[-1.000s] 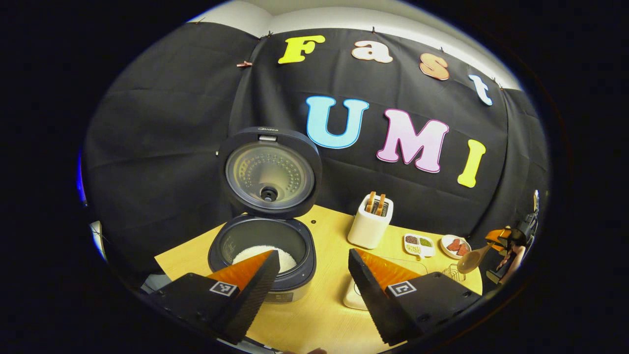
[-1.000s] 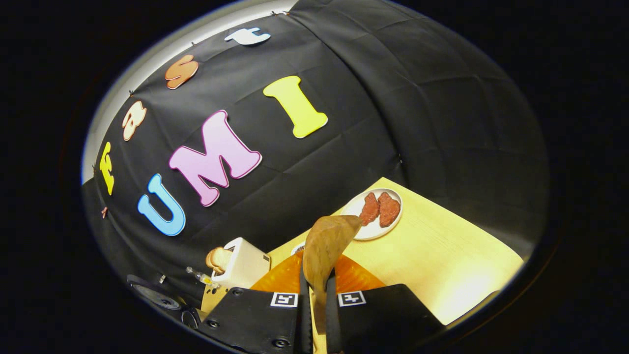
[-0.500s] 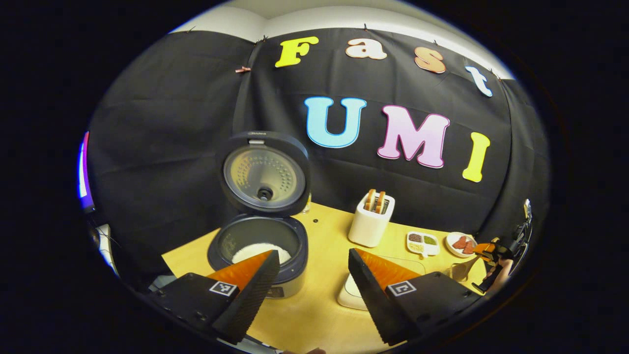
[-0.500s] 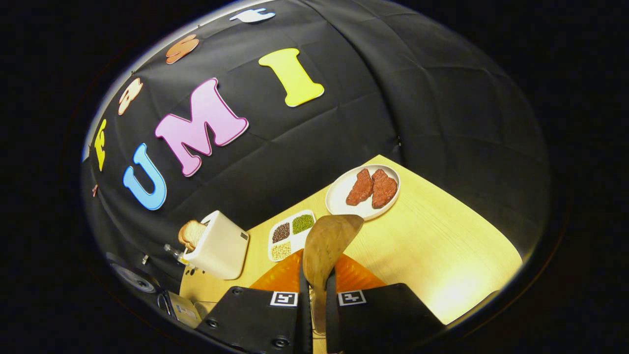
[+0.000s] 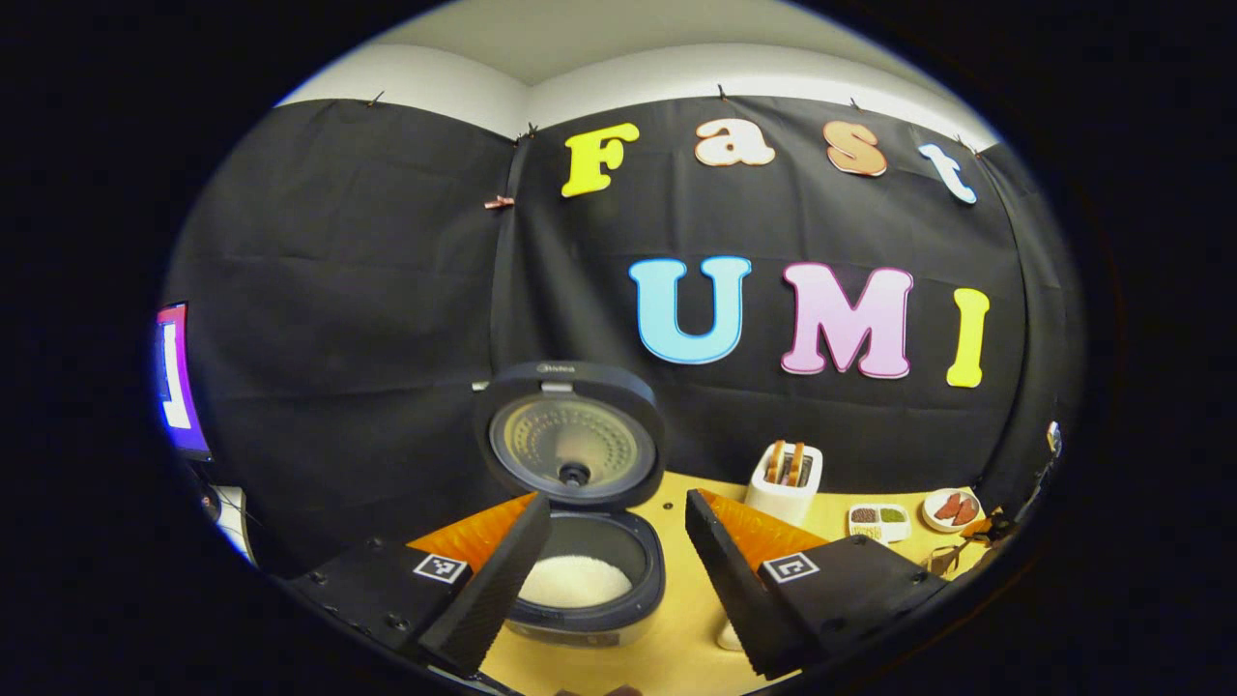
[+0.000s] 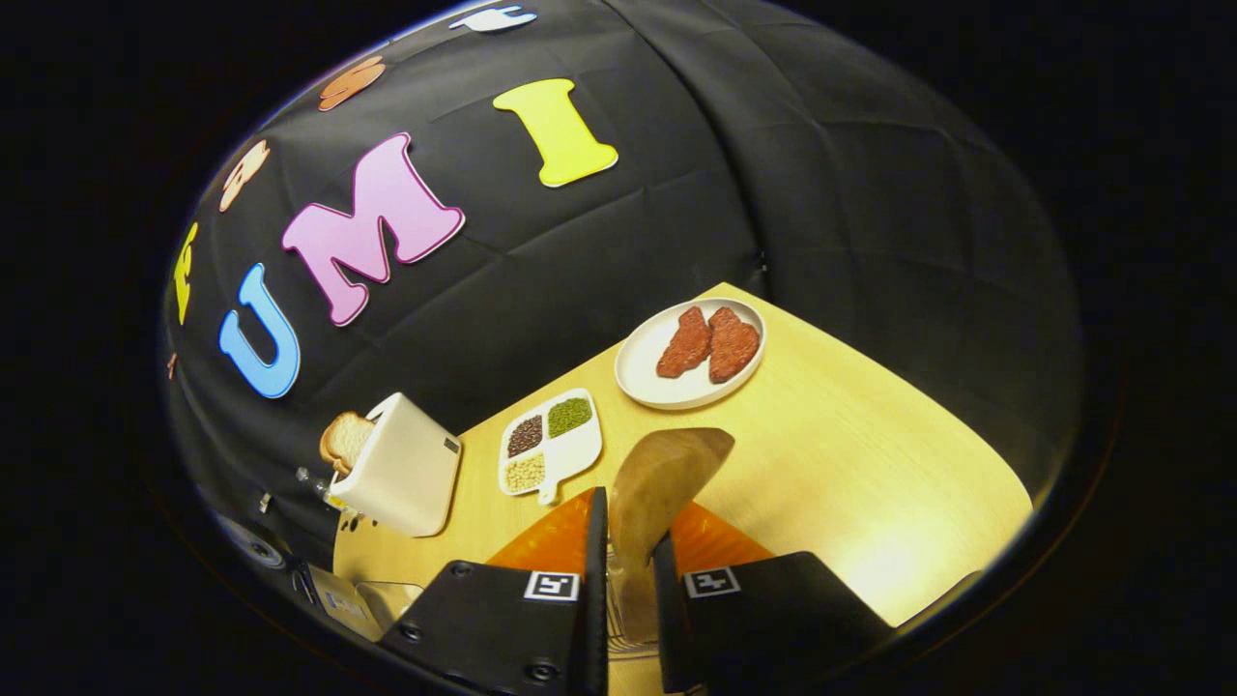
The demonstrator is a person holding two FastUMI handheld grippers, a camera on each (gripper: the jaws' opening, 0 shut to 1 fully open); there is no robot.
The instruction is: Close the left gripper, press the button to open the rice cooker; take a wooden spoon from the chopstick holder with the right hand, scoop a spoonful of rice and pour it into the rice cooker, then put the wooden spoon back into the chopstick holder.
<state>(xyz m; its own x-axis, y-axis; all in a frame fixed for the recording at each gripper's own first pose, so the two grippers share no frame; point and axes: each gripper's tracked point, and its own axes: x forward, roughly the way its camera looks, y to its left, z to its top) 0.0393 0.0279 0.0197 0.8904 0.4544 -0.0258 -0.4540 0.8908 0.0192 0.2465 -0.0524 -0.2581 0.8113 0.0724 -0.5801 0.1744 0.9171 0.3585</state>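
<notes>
The rice cooker (image 5: 580, 570) stands open, lid (image 5: 570, 447) upright, with white rice (image 5: 572, 580) in its pot. My left gripper (image 5: 617, 570) hangs open and empty in front of it. In the right gripper view the wooden spoon (image 6: 667, 478) stands bowl-up between my right gripper's (image 6: 630, 599) fingers, which stand slightly apart; its handle leans toward the right finger. A clear glass rim, the chopstick holder (image 6: 611, 590), shows low between the fingers around the handle. In the left gripper view the right gripper (image 5: 991, 530) is small at the table's far right.
On the yellow table (image 6: 870, 464) stand a white toaster (image 6: 401, 478) with bread, a divided dish of grains (image 6: 549, 440) and a plate with red meat pieces (image 6: 691, 353). A white container (image 5: 727, 633) sits behind my left gripper's right finger.
My left gripper has drawn back from the cooker, which now looks smaller and lower. The right gripper has come lower over the table and its fingers have parted a little around the spoon handle.
</notes>
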